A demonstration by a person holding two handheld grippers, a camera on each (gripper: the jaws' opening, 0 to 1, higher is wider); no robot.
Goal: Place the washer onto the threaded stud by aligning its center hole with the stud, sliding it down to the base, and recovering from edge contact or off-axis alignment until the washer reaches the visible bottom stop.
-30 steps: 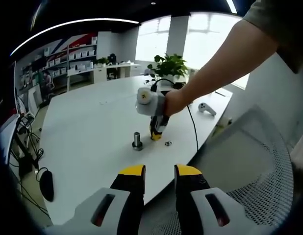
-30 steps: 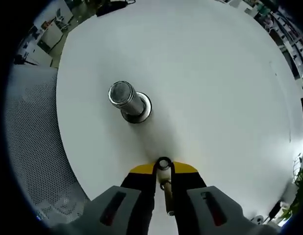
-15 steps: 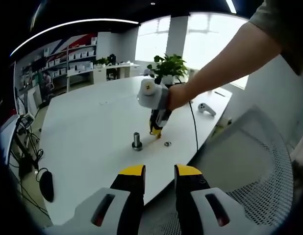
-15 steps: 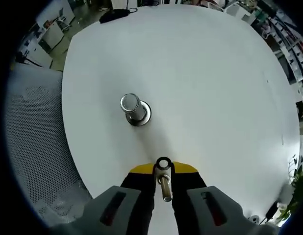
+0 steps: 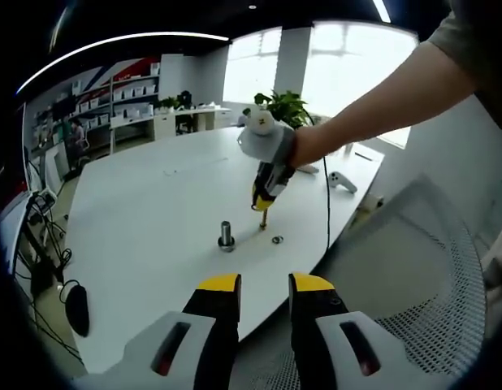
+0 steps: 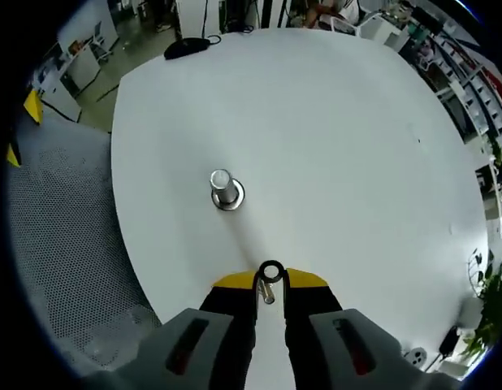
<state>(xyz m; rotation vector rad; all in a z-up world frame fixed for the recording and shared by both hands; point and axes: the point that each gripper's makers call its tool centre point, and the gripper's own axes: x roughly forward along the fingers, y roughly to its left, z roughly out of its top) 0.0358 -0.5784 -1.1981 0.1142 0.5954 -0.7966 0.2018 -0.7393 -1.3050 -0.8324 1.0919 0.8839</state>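
Steel caught the light between the yellow tips of the right gripper (image 6: 270,284): a washer (image 6: 270,271) stood on edge there, pinched by the closed jaws so that its hole showed as a small ring just past the tips. Held that way, I judged, it would have to be tipped flat before the hole could meet the stud. The stud (image 6: 225,186) stood upright on the white table (image 6: 348,162), below the gripper and a little ahead of its tips, well apart from the washer, its wide base collar bare. From the left gripper view the right gripper (image 5: 264,203) hung high over the table, with a second washer (image 5: 277,239) lying flat under it, near the stud (image 5: 227,234). The left gripper (image 5: 262,286) waited back over the table's near edge, jaws slightly spread and holding nothing. There was open table all round the stud, so the descent looked unobstructed; the table edge and a mesh chair (image 6: 64,268) lay off to one side.
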